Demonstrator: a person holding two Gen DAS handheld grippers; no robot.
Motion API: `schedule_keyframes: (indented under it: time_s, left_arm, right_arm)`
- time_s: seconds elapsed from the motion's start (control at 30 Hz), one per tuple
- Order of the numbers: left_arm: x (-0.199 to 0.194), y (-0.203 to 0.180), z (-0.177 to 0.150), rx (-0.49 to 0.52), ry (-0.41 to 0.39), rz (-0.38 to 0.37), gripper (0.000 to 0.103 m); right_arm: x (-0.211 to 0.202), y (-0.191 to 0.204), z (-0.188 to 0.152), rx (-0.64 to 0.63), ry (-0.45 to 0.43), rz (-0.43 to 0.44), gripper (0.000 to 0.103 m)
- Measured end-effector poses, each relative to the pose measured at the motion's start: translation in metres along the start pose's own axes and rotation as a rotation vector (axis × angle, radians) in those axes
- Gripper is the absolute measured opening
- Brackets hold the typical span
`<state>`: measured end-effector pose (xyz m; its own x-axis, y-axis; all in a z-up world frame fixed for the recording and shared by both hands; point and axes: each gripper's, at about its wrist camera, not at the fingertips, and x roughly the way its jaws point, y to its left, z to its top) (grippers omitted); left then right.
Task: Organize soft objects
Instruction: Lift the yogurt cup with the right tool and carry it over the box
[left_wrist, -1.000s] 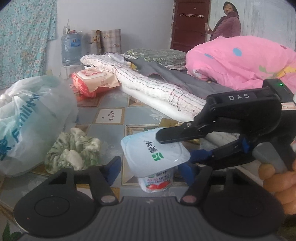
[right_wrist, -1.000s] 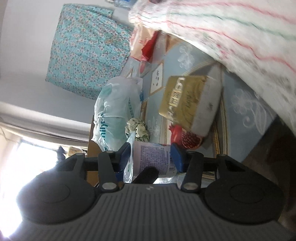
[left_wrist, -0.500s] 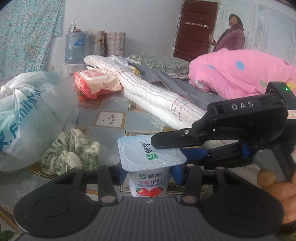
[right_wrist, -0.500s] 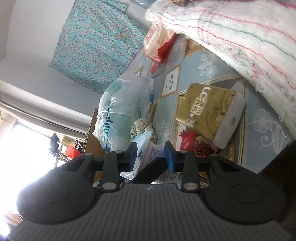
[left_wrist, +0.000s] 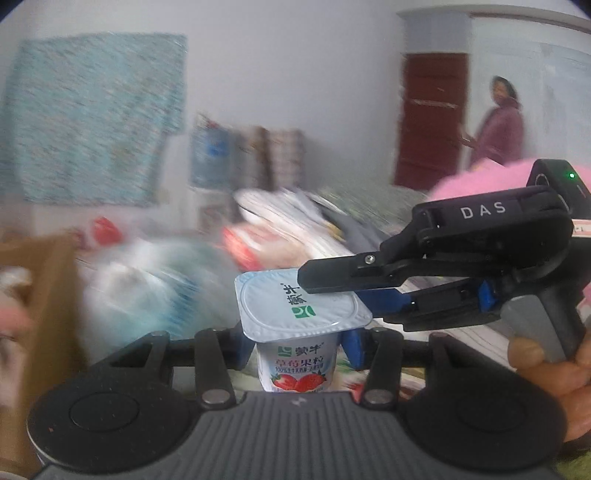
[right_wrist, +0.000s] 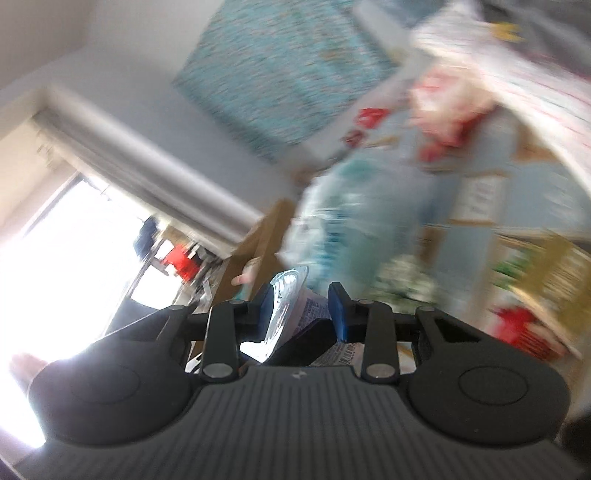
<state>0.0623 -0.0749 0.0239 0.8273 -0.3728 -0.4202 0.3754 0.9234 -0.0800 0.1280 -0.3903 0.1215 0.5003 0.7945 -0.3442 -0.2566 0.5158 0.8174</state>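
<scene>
The small white plastic yogurt cup (left_wrist: 297, 363), square-rimmed under a pale blue foil lid with a green logo and printed with Chinese characters, "100%" and red strawberries, stands upright between the blue pads of the left gripper (left_wrist: 295, 341), which clamp its sides. The black right gripper (left_wrist: 354, 291), marked "DAS", reaches in level from the right, one finger above the lid and one below its rim, pinching it. Behind, everything blurs.
</scene>
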Motion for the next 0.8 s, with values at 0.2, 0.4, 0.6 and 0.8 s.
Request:
schedule_keyframes:
  time_s: [0.2,0.4,0.6,0.8]
  left_arm:
    - [-0.05,0.051,0.026,-0.002,-0.037,0.241,0.049]
    - [-0.077,0.134,0.038,-0.141,0.054,0.374,0.049]
    - [-0.073,0.213,0.024,-0.315,0.201,0.415,0.049]
    - [-0.057,0.272,-0.008,-0.479,0.335,0.379,0.049]
  right_arm:
    - [0.085,0.065,0.024,-0.094,0.183,0.171,0.033]
    - [0.197,0.122,0.028,-0.13,0.431,0.227,0.034]
    - [0.292,0.149,0.012,-0.158,0.634,0.142,0.039]
    - [0.353,0.147,-0.018,-0.174,0.782,0.031,0.041]
